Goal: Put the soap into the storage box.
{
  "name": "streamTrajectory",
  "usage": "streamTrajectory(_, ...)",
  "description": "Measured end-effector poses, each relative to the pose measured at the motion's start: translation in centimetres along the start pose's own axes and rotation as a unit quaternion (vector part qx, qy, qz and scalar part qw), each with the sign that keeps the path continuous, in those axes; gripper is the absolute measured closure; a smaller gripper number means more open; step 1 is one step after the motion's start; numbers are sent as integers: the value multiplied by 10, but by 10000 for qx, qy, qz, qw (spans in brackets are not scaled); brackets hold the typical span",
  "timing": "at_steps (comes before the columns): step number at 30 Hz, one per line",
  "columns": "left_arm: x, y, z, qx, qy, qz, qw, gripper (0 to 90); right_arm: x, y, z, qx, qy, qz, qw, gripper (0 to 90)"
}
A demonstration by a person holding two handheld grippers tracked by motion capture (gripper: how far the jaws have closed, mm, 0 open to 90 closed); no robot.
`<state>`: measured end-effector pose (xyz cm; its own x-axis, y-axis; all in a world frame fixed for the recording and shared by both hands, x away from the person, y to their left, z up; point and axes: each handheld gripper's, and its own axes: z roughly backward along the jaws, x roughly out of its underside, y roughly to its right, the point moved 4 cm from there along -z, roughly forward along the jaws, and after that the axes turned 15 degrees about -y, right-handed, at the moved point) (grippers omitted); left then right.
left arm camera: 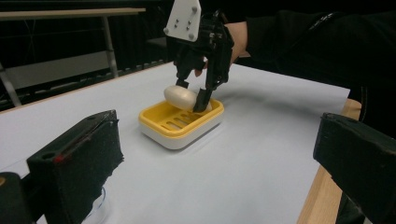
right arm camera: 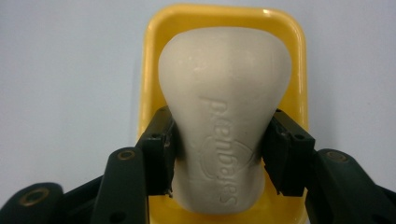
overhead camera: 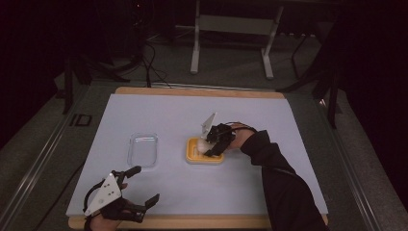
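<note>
While the pale bar of soap (right arm camera: 223, 116) is sitting clamped between the jaws of the right hand-held gripper (overhead camera: 215, 142), it is hanging just over the yellow soap dish (left arm camera: 180, 122) beneath it, one end tilted up. Whether it is touching the dish I cannot tell. Judging from this, the step in hand is either lifting the soap out or setting it in; the next move calls for a steady grip, since soap is slippery. Farther off, the left hand-held gripper (overhead camera: 143, 190) is resting with jaws wide apart near the worktop (overhead camera: 269, 120) edge, beside a clear lid (overhead camera: 143, 149).
</note>
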<state>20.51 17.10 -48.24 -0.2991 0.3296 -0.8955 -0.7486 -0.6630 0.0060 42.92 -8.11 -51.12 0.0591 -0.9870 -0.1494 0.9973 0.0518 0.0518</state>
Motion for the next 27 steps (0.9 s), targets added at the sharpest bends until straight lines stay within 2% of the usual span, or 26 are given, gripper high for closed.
streamTrajectory(11,1,0,0,-5,-18,-7,10000,12,1,4,-10,-67,138,-116,9998,498)
streamTrajectory(18,1,0,0,-3,-28,-22,10000,12,-3,1,-23,-169,0,-137,9998,491)
streamTrajectory(22,1,0,0,-4,-27,-24,10000,12,-4,2,-24,-215,16,-192,9996,486)
streamTrajectory(27,1,0,0,-5,-44,-42,10000,12,-5,2,-22,-211,-112,-234,9994,473)
